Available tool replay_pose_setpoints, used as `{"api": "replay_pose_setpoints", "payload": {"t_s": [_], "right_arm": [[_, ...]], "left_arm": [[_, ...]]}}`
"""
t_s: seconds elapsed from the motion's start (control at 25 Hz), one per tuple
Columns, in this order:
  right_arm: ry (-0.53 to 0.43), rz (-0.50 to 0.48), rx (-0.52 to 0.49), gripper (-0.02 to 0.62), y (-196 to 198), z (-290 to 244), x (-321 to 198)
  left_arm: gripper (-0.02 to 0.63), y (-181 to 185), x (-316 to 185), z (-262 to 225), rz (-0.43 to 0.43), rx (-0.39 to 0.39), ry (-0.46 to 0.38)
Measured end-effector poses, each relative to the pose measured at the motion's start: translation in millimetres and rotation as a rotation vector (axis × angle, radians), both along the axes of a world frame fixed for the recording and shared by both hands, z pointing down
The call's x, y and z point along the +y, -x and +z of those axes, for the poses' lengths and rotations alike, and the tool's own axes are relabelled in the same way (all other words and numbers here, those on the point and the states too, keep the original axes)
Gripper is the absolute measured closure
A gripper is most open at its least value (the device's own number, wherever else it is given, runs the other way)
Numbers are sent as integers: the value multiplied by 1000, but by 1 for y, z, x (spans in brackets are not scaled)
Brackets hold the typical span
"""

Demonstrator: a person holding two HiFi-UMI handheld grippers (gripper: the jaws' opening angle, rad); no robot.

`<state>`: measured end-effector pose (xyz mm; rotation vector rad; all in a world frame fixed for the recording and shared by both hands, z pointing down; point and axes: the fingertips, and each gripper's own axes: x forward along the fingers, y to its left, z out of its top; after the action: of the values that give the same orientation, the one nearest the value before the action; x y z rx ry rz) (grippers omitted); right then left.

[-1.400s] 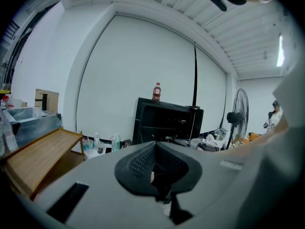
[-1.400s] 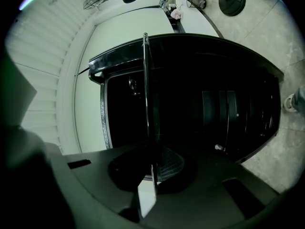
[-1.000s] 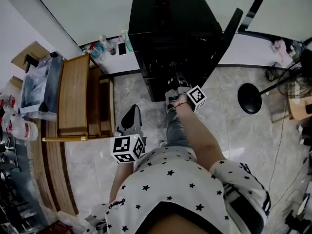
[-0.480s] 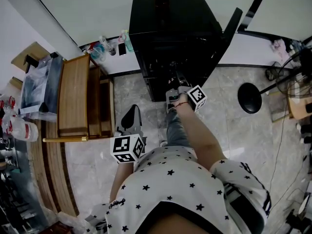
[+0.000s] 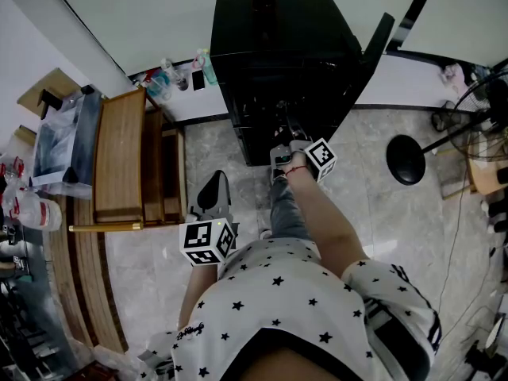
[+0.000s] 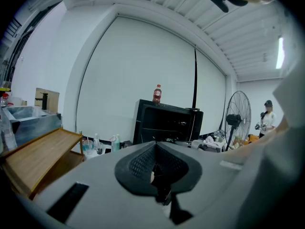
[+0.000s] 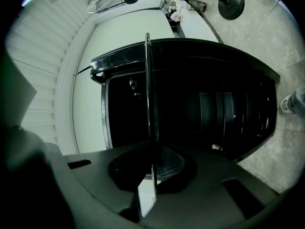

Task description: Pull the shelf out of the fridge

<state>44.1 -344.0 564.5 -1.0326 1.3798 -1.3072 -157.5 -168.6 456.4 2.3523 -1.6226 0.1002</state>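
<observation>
Right gripper [image 7: 152, 168]: jaws nearly together, clamped on the front edge of the shelf [image 7: 147, 104], a thin pane that runs straight ahead from them into the open black fridge [image 5: 278, 46]. The pull therefore comes back toward the person. Left gripper [image 6: 157, 173]: closed, empty, well back at the torso. Tiled floor [image 5: 397, 213] fronts the fridge, with a wooden bench [image 5: 119, 157] to its left.
</observation>
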Motion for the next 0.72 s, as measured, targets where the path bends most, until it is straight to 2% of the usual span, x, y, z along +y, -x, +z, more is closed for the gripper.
{"api": "replay_pose_setpoints", "payload": {"t_s": [0.72], "right_arm": [[12,-7,-7,591,0,2,-2]], "left_arm": [[594,-4,-3,0,6,6,-2]]}}
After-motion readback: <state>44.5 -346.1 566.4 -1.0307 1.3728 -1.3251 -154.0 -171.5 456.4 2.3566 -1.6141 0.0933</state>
